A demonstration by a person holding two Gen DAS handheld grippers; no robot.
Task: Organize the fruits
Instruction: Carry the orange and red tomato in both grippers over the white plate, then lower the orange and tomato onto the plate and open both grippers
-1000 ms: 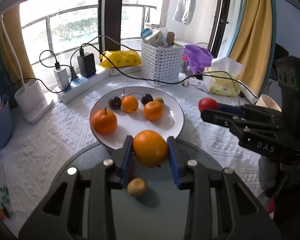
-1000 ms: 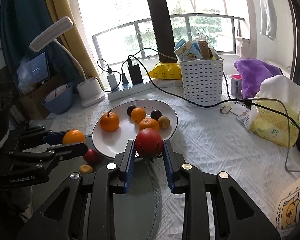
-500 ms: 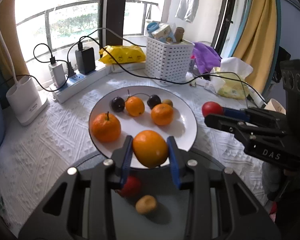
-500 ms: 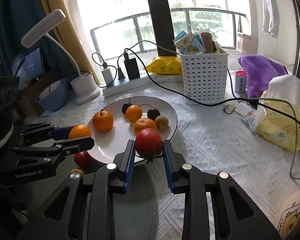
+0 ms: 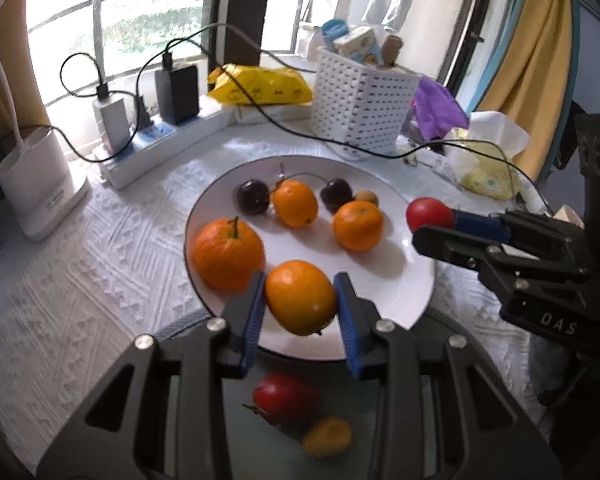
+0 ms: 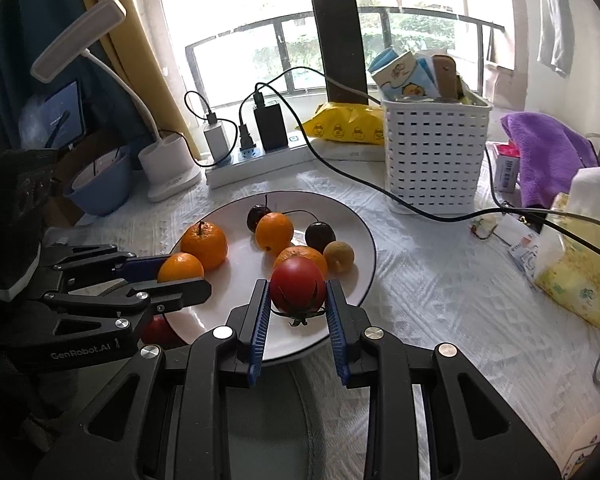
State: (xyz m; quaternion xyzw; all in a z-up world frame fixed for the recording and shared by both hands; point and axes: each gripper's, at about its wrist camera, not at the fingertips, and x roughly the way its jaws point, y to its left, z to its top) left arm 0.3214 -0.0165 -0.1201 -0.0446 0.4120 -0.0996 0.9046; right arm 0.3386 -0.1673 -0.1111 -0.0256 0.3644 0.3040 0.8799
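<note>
My left gripper (image 5: 300,308) is shut on an orange (image 5: 300,303) and holds it over the near rim of the white plate (image 5: 396,300). My right gripper (image 6: 297,300) is shut on a red tomato (image 6: 297,285) above the plate's near edge (image 6: 364,280). The plate holds three oranges (image 5: 227,253), two dark cherries (image 5: 253,197) and a small brown fruit (image 6: 339,256). A red fruit (image 5: 286,396) and a small yellow fruit (image 5: 327,436) lie on a dark round mat below my left gripper. The right gripper also shows in the left wrist view (image 5: 428,224), the left gripper in the right wrist view (image 6: 180,276).
A white slotted basket (image 6: 434,152) of packets stands behind the plate. A power strip with chargers (image 6: 256,160) and black cables run along the back. A lamp base (image 6: 168,168), a blue bowl (image 6: 100,188), a yellow bag (image 6: 346,126), purple cloth (image 6: 548,152) and a tissue pack (image 6: 580,276) surround the plate.
Both grippers have moved forward toward the plate with their fruit held. The red fruit on the mat has come into the left wrist view.
</note>
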